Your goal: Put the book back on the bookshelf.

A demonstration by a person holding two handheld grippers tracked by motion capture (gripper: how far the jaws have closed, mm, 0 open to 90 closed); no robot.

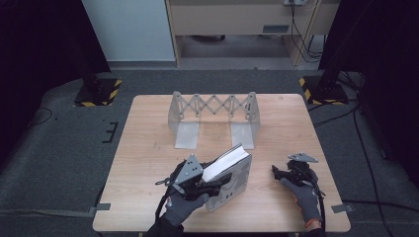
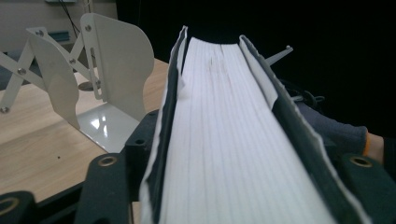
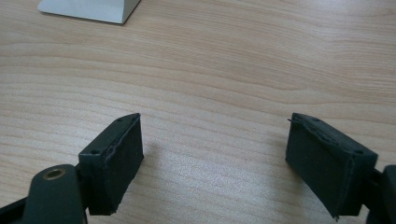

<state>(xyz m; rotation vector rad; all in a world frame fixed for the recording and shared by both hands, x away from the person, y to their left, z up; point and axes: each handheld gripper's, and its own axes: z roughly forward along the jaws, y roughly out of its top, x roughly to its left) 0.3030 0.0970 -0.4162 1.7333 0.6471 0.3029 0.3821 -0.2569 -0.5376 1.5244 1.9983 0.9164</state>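
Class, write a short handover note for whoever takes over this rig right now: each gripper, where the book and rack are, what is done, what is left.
Left gripper: fingers on either side of the thick book, which is tilted up near the table's front edge.
Right gripper: open, holds nothing, low over bare table.
Expanding book rack: stands at the far side, no book in it.
Done: book is in the left gripper.
Left: probably stand the book in the rack.

bare tabletop [image 1: 148, 163] left and in front of right gripper [image 1: 277, 173], free to pass. book [image 1: 228, 170] stands mid-front, blocking between hands. expanding bookend rack [image 1: 213, 118] blocks table's far middle; gap between its two base plates open.
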